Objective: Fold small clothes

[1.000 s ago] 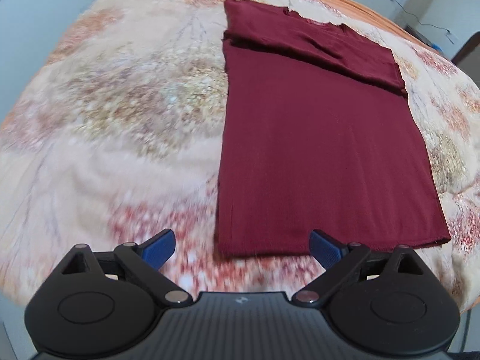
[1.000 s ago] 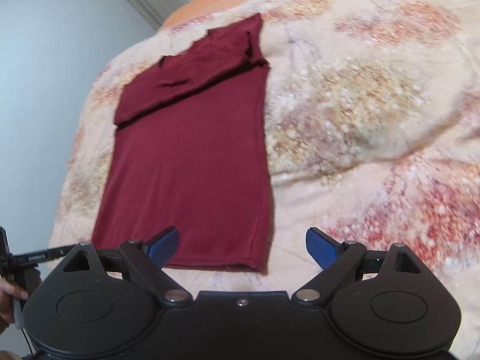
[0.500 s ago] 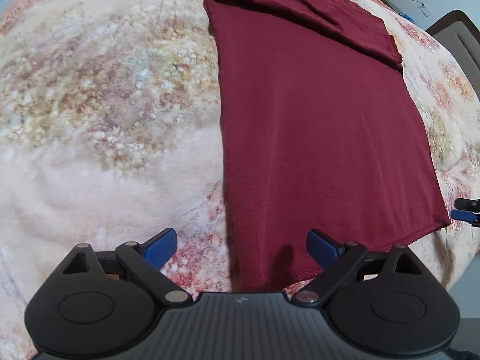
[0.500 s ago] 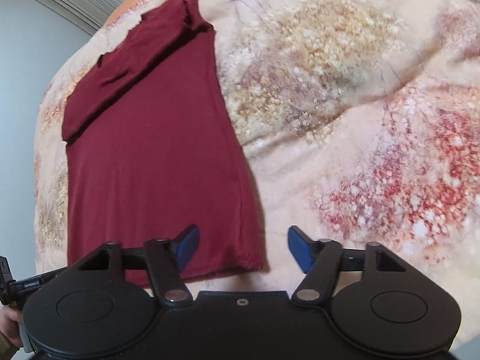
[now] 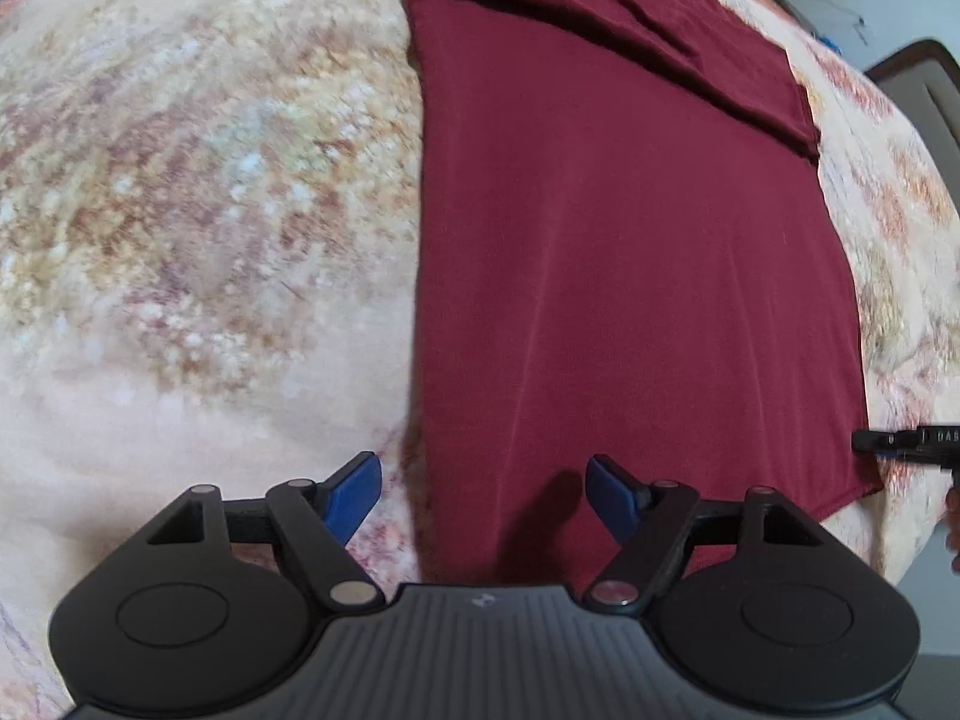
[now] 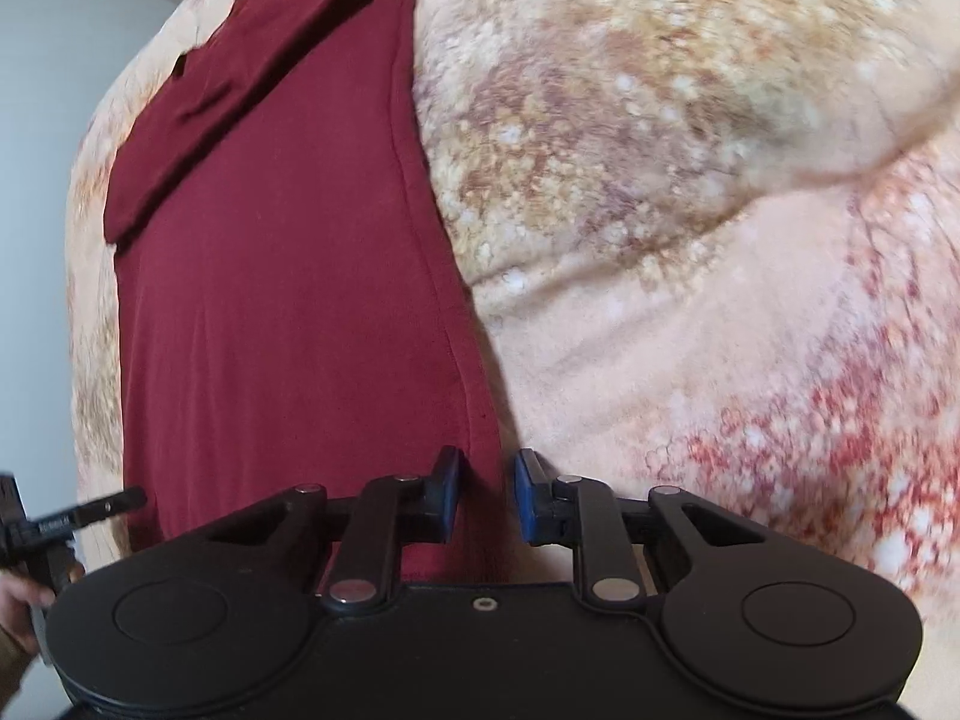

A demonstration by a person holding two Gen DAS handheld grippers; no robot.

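A dark red T-shirt [image 5: 630, 240] lies flat on a floral blanket, sleeves folded across its far end. My left gripper [image 5: 483, 480] hovers low over the shirt's near left corner. Its jaws are closing, with the shirt's left edge between them but not touching the pads. My right gripper [image 6: 487, 483] is down at the shirt's [image 6: 288, 300] near right corner. Its jaws are also closing and stand almost together, with the side hem in the narrow gap. A sliver of blanket still shows beside the right pad. Each view catches the other gripper's tip at the frame's side.
The floral blanket [image 5: 180, 210] covers the bed and wrinkles into a ridge right of the shirt [image 6: 750, 222]. A pale wall [image 6: 54, 90] rises at the left. Dark furniture [image 5: 924, 72] stands past the bed's far right. A hand [image 6: 18, 594] shows at the lower left.
Both grippers have sunk toward the shirt's near hem and tilted further down. The right jaws have narrowed from wide to a slim gap around the hem; the left jaws have narrowed a little.
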